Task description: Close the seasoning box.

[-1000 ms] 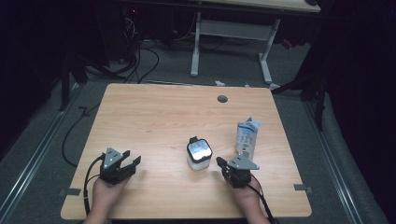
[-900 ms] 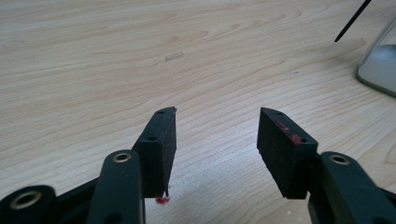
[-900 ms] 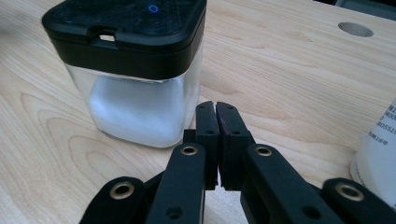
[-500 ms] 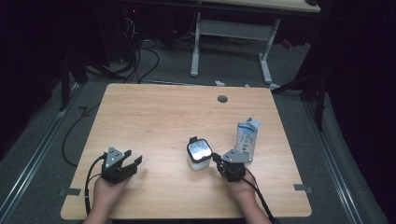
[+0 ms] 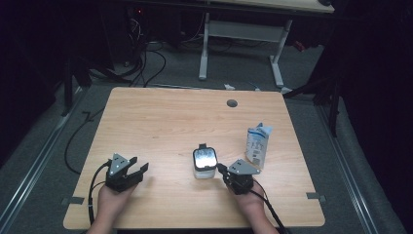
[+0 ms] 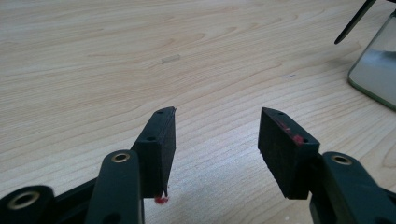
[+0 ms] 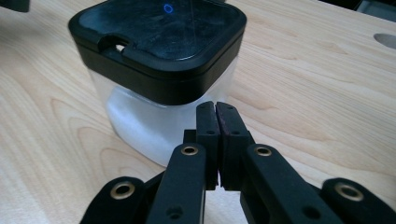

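- The right hand-held gripper [image 7: 216, 109] is seen closest in the right gripper view, its two black jaws pressed flat together with nothing between them.
- Just beyond its tips, a square frosted container [image 7: 159, 84] with a black lid is stood upright on the wooden bench [image 7: 317, 88]; whether the tips touch its wall cannot be told.
- In the high view, the right hand-held gripper [image 5: 225, 170] is held near the front edge of the bench [image 5: 160, 112], pointed leftward at the container [image 5: 205, 163] just beside it.
- The left hand-held gripper [image 6: 217, 128] is held low over bare wood in the left gripper view, its jaws spread wide apart and empty.
- In the high view, the left hand-held gripper [image 5: 139, 170] is placed at the front left, well apart from the container.
- A small blue-and-white carton [image 5: 257, 145] is stood upright behind the right hand-held gripper, near the container's right.
- A round cable hole [image 5: 232, 103] is set in the bench toward its far edge.
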